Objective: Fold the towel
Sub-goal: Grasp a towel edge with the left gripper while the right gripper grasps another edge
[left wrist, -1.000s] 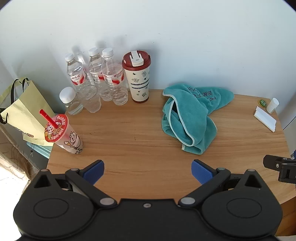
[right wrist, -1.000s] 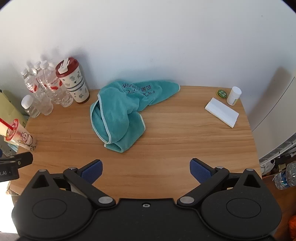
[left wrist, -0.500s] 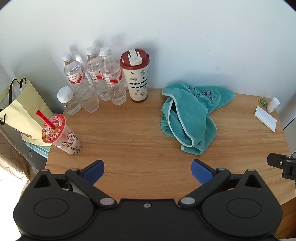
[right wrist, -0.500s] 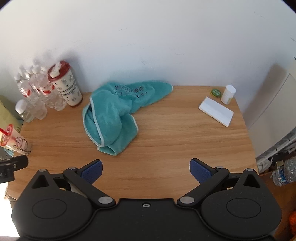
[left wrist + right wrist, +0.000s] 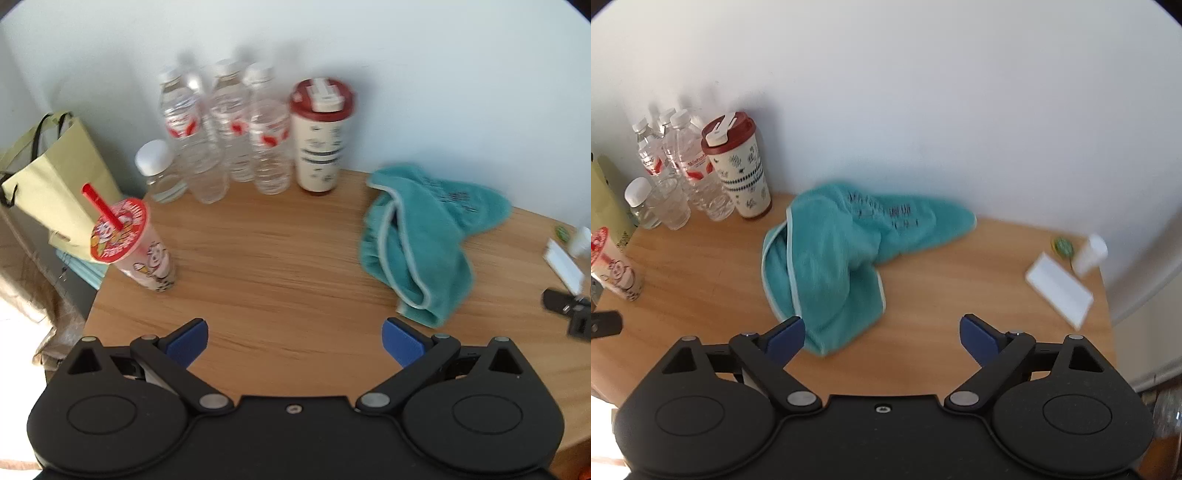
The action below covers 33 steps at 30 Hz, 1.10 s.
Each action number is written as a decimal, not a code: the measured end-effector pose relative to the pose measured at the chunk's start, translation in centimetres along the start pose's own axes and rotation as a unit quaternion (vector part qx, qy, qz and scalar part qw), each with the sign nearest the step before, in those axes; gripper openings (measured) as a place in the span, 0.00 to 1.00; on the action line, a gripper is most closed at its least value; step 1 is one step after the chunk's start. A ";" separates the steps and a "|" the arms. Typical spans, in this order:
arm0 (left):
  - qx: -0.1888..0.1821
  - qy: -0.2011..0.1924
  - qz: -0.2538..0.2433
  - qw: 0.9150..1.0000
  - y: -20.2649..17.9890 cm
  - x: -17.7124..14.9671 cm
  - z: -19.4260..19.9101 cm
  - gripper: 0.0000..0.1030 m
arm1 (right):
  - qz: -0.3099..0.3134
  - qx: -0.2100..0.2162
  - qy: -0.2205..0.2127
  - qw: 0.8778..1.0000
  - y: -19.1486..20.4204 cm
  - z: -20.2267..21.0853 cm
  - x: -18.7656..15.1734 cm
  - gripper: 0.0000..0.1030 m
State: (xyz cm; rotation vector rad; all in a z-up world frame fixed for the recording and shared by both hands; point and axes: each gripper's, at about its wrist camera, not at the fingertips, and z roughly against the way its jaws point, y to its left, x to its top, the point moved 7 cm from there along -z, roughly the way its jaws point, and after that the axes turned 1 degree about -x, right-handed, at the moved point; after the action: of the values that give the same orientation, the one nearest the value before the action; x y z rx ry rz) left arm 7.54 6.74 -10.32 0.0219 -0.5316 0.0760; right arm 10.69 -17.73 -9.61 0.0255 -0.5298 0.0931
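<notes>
Right wrist view has closed in on the teal towel (image 5: 827, 258) since half a second ago; right gripper (image 5: 882, 334) and left gripper (image 5: 293, 339) hold their jaws wide, empty. It lies crumpled mid-table (image 5: 277, 258), pale-edged. Far left, water bottles (image 5: 225, 125) look nearly empty; tumbler (image 5: 320, 133) lidded.

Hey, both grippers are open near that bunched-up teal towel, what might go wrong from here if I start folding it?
The crumpled teal towel lies in overlapping layers, so the open right gripper may pinch several at once. Spreading it toward the wall could knock the cream tumbler with a red lid or the clear plastic water bottles. The open left gripper sits near the lidded drink cup with a red straw at the table edge; a swing could tip it off.
</notes>
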 end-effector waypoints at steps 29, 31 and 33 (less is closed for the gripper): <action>-0.125 -0.008 -0.123 0.985 -5.1 4.2 -18.3 0.52 | 0.041 0.104 0.018 0.994 1.0 -11.3 2.2 0.51; -0.126 -0.001 -0.122 0.984 -5.0 4.4 -18.7 0.40 | 0.074 0.111 0.011 0.991 2.5 -12.4 2.9 0.49; -0.126 0.011 -0.119 0.985 -4.9 4.6 -19.3 0.37 | 0.099 0.111 0.005 0.989 3.6 -13.4 3.5 0.49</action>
State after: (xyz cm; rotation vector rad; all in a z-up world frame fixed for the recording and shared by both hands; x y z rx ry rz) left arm 21.65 2.93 -24.61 -0.1631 -0.5103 -0.2248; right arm 20.06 -13.22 -19.38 0.1897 -0.5081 0.3459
